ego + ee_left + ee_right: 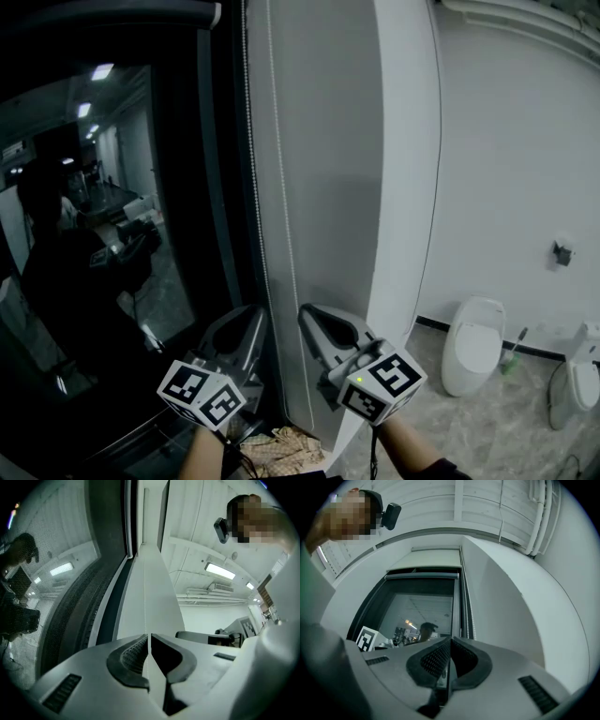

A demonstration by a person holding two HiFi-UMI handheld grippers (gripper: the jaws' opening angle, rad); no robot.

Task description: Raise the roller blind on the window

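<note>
Left tongs point(261, 315): lower centre, pinched on the bead chain point(255, 187).
Right tongs point(306, 313): just beside, closed on the second strand point(290, 234).
Open room: window glass point(112, 234) left, wall point(506, 169) right.

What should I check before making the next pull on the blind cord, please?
1. Grip of the left hand-held gripper on the cord: ok, the jaws are closed on it.
2. Grip of the right hand-held gripper on the other strand: cannot tell. The jaws are together, but what lies between them is unclear.
3. Strands straight and untangled beside the window frame: ok in the head view.
4. Height of the blind: ok, only a short strip shows above bare glass.
5. Room left for it to rise: cannot tell.
</note>
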